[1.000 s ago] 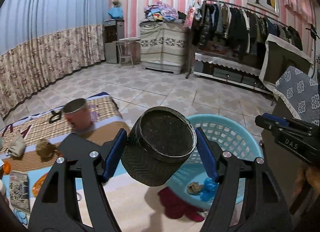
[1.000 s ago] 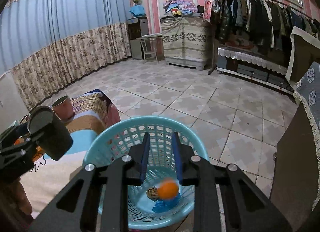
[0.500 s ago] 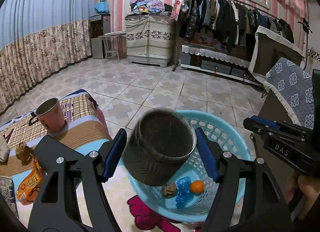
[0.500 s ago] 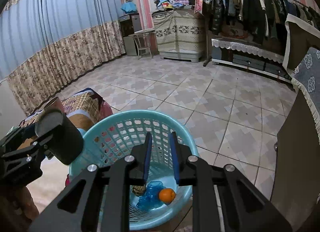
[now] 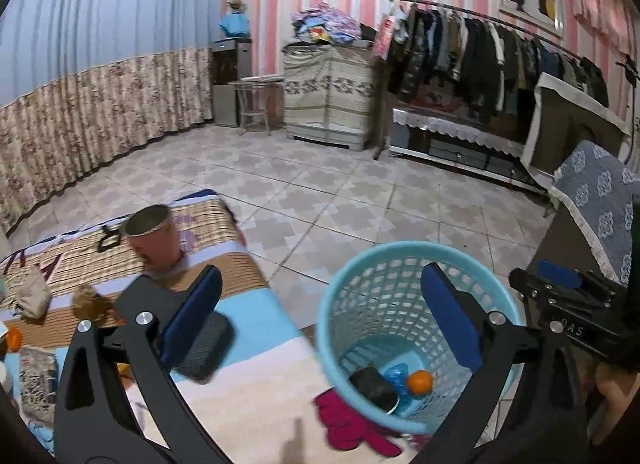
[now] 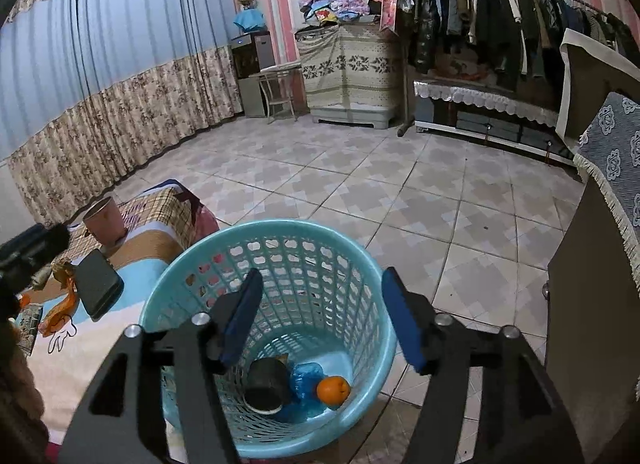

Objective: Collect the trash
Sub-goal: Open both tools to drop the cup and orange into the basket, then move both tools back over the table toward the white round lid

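Right wrist: dark can (image 6: 266, 386) lies in blue basket (image 6: 192, 268).

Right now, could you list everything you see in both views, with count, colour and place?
basket: 1, turquoise, on the floor beside the bed
dark cup: 1, blackish, on its side in the basket
orange: 1, orange, basket bottom
blue wrapper: 1, blue, basket bottom
bed: 1, striped cover, left
pink cup: 1, pink, upright on the bed
black case: 1, black, flat on the bed
snack bag: 1, orange, on the bed
red cloth: 1, magenta, floor by the basket
left gripper: jaws opening, nothing between
right gripper: jaws opening, nothing between
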Motion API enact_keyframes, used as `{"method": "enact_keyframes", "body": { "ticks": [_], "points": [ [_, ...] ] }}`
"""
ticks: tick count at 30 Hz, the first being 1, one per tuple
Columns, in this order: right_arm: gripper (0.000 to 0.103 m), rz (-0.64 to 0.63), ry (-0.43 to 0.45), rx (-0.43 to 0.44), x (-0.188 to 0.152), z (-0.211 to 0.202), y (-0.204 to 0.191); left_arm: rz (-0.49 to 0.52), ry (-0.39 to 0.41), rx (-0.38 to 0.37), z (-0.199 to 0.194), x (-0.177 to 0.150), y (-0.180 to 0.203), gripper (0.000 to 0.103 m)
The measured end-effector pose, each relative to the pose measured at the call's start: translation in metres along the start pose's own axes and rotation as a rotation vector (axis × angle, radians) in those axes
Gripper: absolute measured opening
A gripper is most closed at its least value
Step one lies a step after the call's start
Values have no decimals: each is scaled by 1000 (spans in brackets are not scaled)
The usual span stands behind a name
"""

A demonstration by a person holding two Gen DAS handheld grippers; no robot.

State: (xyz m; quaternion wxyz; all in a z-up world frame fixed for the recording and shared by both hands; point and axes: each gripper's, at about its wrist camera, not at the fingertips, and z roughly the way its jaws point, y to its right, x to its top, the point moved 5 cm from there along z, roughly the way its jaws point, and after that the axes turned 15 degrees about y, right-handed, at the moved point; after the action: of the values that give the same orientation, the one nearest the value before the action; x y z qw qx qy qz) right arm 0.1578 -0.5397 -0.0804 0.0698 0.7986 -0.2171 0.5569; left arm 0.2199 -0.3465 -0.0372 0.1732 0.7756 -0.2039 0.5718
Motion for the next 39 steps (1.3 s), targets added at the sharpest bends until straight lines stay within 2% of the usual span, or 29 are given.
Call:
{"method": "enact_keyframes", "body": {
  "ticks": [2,4,6,13,26,34,39],
  "points": [
    [70,2,-1,5,-1,-1,-6,-2,7,24,-9,1,-15,97],
    [82,-3,6,6,-2,-3,-13,-1,12,47,-17,2,-26,97],
    [89,-9,20,9,-1,-6,-21,-10,17,68,-25,3,-40,97],
    [97,-37,34,24,-2,-9,-57,-43,18,132,-52,3,-90,97],
    [98,-62,79,51,-9,-15,-126,-15,15,250,-97,-20,-178,98],
    [98,-106,93,107,-19,-17,-192,-6,-16,312,-111,-52,-227,98],
    [98,-131,61,166,-26,-13,-235,-9,-25,354,-115,-66,-258,98]
  ]
}}
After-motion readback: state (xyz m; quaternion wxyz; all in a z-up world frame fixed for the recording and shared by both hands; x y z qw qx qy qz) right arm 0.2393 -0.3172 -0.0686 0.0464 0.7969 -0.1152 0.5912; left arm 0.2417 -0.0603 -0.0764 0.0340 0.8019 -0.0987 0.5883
